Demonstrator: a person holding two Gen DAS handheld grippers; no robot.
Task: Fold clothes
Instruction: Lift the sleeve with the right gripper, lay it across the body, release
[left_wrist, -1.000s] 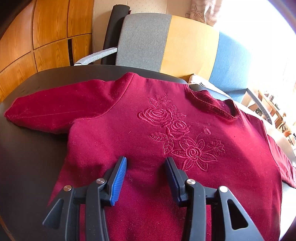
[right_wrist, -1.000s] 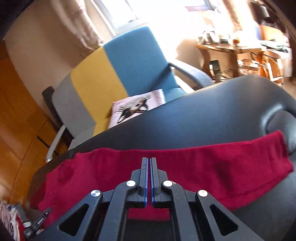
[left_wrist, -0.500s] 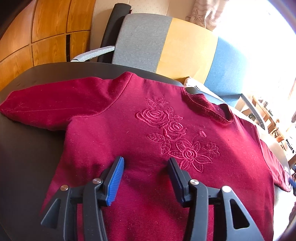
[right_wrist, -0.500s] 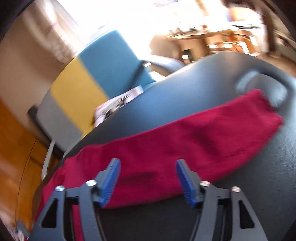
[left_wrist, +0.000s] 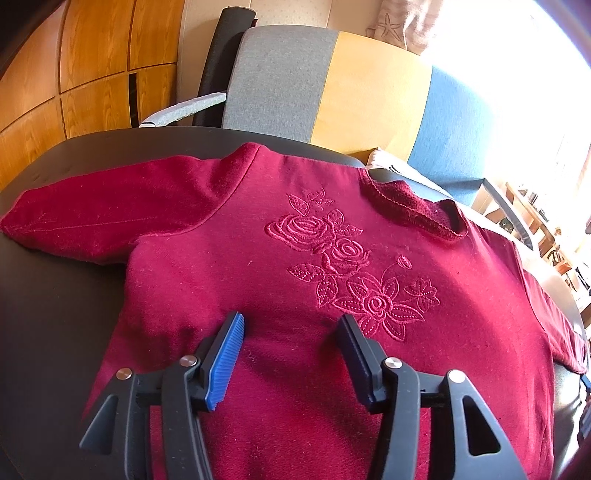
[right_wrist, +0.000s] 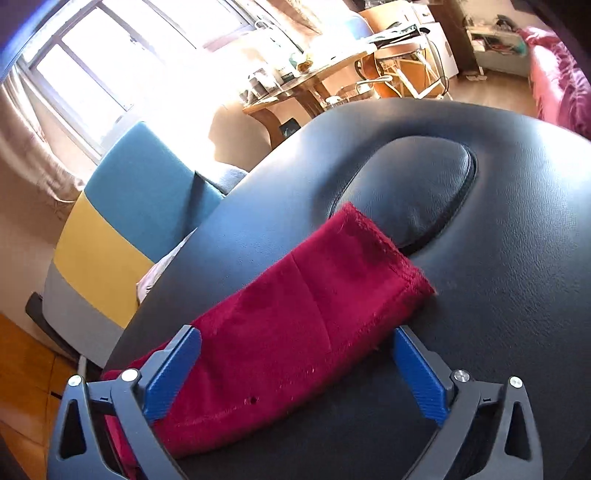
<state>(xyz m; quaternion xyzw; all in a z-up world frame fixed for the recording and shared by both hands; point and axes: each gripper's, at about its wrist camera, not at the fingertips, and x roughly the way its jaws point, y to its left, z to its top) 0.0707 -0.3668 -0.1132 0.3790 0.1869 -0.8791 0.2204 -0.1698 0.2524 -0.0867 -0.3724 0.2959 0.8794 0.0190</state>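
- Left wrist view: a dark red sweater (left_wrist: 332, 258) lies flat, front up, on the black padded desk (left_wrist: 55, 295). Embroidered roses (left_wrist: 347, 266) run across its chest, and its collar (left_wrist: 417, 214) points toward a striped armchair (left_wrist: 332, 81) behind the desk.
- One sleeve (left_wrist: 103, 218) stretches out to the left, flat on the desk.
- The left claw (left_wrist: 291, 339) hangs over the sweater's lower body with its jaws spread; they have just been opening a little further. Only the flat cloth lies below the gap and nothing is pinched.
- Right wrist view: the sweater's other sleeve (right_wrist: 295, 317) lies on the desk (right_wrist: 517, 258), its cuff end (right_wrist: 388, 251) reaching the rim of an oval padded inset (right_wrist: 417, 184).
- The right claw (right_wrist: 295, 369) has its jaws spread very wide, having just been opening. The sleeve lies between the blue pads (right_wrist: 417, 373), but they do not press on it.
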